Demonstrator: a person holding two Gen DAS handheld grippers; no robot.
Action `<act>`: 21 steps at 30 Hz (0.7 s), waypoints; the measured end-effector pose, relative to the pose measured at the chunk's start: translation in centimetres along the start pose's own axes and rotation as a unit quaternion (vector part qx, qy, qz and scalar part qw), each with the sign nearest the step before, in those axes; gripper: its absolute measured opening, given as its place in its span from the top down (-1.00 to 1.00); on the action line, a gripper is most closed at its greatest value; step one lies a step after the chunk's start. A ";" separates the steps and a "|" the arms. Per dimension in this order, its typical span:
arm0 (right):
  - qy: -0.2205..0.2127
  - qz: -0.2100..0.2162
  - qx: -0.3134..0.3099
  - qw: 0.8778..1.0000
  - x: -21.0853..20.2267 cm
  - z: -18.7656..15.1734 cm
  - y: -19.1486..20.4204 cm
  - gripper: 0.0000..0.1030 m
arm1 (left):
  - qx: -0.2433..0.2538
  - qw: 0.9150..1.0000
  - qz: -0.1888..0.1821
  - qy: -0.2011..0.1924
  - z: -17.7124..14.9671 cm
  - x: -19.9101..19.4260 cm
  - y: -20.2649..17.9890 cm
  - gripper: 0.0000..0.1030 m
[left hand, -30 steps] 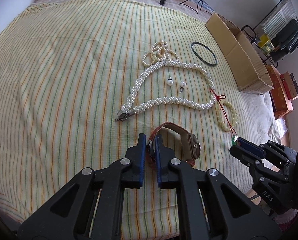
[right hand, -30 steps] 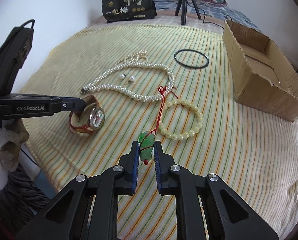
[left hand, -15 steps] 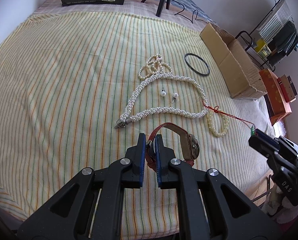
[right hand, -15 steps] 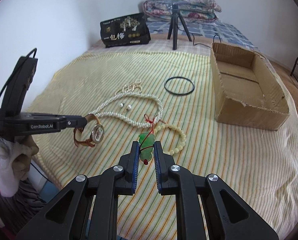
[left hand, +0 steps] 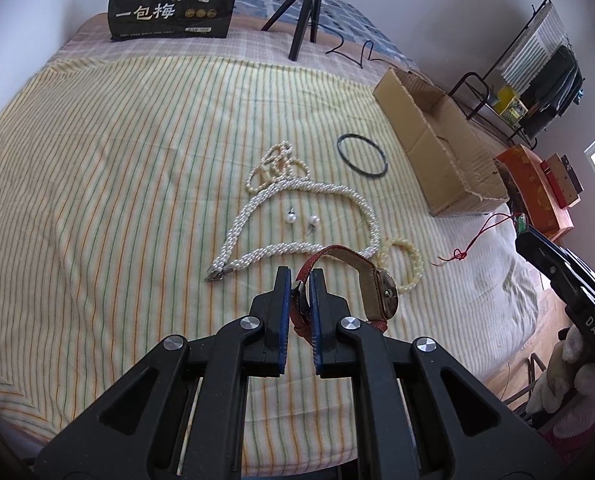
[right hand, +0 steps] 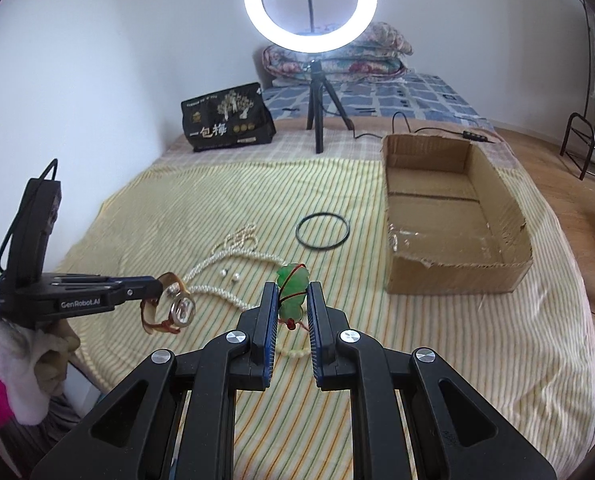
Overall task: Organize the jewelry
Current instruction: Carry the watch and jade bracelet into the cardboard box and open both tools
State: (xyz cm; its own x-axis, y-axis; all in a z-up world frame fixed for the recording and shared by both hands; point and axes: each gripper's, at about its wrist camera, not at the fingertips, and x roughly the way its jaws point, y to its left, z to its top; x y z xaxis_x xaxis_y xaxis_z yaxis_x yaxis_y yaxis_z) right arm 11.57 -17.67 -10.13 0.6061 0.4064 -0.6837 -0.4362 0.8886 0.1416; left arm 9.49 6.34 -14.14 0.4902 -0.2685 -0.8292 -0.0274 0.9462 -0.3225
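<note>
cardboard box point(right hand: 457, 280), nothing visible inside

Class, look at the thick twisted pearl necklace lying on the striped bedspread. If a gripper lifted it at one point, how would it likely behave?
The pearl necklace lies in a loose curved loop, so it is probably floppy and would drape from one pinch. Its small, glossy beads may slip between pads. The two pearl earrings lie inside the loop, so dragging it could sweep them along.

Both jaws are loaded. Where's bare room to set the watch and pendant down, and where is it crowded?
The cardboard box looks empty inside. Bare striped sheet lies between the pearl necklace and the black bag. It is crowded around the pearl earrings, bead bracelet and black ring.
</note>
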 end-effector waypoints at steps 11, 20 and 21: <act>-0.020 -0.034 0.013 0.999 -0.8 2.4 -3.3 0.76 | 0.018 1.000 -0.022 -0.011 2.4 -0.1 -3.7 0.86; -0.036 -0.069 0.021 0.997 -0.6 5.3 -7.0 0.76 | 0.044 0.998 -0.031 -0.023 5.5 0.7 -7.9 0.86; -0.037 -0.071 0.023 0.997 -0.5 5.7 -7.4 0.76 | 0.045 0.998 -0.033 -0.024 5.8 0.9 -8.3 0.86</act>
State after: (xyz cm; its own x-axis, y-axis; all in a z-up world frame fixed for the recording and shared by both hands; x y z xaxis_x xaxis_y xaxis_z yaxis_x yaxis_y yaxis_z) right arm 18.24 -23.29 -6.77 0.7073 0.2897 -0.6449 -0.3132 0.9462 0.0816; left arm 15.25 -0.75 -9.54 0.5289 -0.3233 -0.7847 0.0835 0.9400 -0.3309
